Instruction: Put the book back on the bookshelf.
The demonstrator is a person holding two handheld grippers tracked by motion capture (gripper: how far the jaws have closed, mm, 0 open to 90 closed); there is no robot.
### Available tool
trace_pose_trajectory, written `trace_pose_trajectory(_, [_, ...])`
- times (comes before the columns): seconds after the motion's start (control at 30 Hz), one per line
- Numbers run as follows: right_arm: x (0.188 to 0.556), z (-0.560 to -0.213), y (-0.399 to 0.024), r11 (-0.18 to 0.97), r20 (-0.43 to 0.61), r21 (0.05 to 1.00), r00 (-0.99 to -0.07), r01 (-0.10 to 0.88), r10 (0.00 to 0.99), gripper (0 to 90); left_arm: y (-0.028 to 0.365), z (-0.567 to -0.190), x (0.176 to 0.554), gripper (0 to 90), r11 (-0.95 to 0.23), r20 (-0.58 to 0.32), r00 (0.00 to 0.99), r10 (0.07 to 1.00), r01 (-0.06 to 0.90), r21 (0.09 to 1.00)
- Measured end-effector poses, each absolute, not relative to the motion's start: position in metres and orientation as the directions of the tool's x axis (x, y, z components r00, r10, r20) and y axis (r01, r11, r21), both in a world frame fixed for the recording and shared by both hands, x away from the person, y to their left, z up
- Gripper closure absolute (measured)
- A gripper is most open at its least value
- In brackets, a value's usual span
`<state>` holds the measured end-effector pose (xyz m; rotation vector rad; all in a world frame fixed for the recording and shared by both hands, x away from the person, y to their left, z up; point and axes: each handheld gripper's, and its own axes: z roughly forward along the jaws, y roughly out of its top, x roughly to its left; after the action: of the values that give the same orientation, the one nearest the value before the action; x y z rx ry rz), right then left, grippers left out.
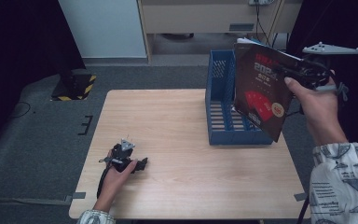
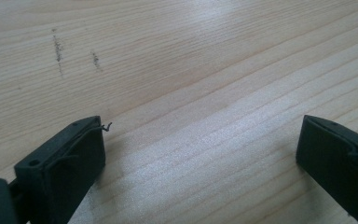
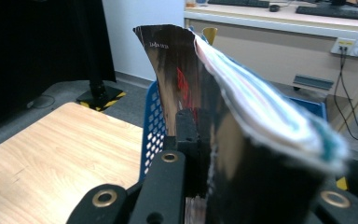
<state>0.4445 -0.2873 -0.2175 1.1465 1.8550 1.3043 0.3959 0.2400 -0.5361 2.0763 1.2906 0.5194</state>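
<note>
A dark magazine (image 1: 261, 88) with red print on its cover hangs upright in the air over the right side of the blue file rack (image 1: 219, 112). My right gripper (image 1: 291, 70) is shut on the magazine's upper right edge. In the right gripper view the magazine (image 3: 223, 107) stands edge-on between the black jaws, pages fanned at the top, with the rack (image 3: 154, 126) behind it. My left gripper (image 1: 142, 164) rests on the wooden table (image 1: 168, 135) near the front left. Its fingers (image 2: 70, 158) are spread wide over bare wood with nothing between them.
The blue rack stands at the table's right rear, open side up. A black stand base with yellow-black stripes (image 1: 74, 86) sits on the grey floor at the far left. A pale cabinet (image 1: 205, 18) with cables lines the back wall.
</note>
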Motion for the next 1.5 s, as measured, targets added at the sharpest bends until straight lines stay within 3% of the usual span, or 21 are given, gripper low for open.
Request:
trace_pose_trajectory(0.87, [0.434, -0.217, -0.331, 0.109, 0.009, 0.936, -0.333, 0.334, 0.943, 87.0, 0.239, -0.537, 0.395, 0.0, -0.314, 0.002, 0.437, 0.899, 0.642, 0.699])
trace_pose_trajectory(1.5, [0.455, -0.228, -0.333, 0.102, -0.009, 0.917, -0.236, 0.386, 0.972, 87.0, 0.239, -0.537, 0.395, 0.0, -0.315, 0.002, 0.439, 0.899, 0.643, 0.698])
